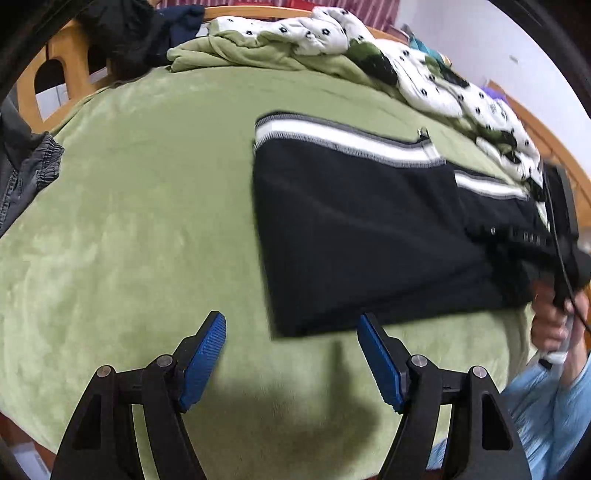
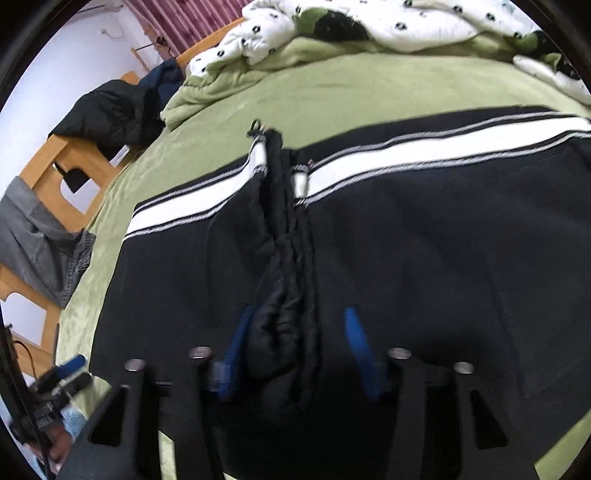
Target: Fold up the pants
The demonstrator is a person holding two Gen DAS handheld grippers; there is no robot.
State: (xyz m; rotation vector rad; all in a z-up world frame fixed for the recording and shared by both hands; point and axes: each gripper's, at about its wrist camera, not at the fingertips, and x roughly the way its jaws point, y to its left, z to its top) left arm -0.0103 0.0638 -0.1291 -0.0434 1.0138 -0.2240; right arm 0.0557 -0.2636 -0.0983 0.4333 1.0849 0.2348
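Note:
Black pants [image 1: 351,229] with a white side stripe [image 1: 332,138] lie folded across the green blanket [image 1: 129,221]. My left gripper [image 1: 291,319] hovers open above the blanket just off the pants' near left corner, with nothing between its blue pads. In the right wrist view my right gripper [image 2: 297,312] points down onto the pants [image 2: 461,258]. Its blue pads straddle a bunched ridge of black fabric [image 2: 280,288]. The left pad [image 2: 236,343] touches that ridge; the other stands a little off it. A hand [image 1: 550,325] holds the right gripper's handle at the pants' right end.
A white quilt with black flowers [image 1: 325,33] and a rumpled green cover [image 1: 240,55] are piled along the far side. A dark jacket [image 1: 125,33] hangs on the wooden bed frame [image 1: 70,70]. Grey trousers [image 1: 29,173] lie at the left edge.

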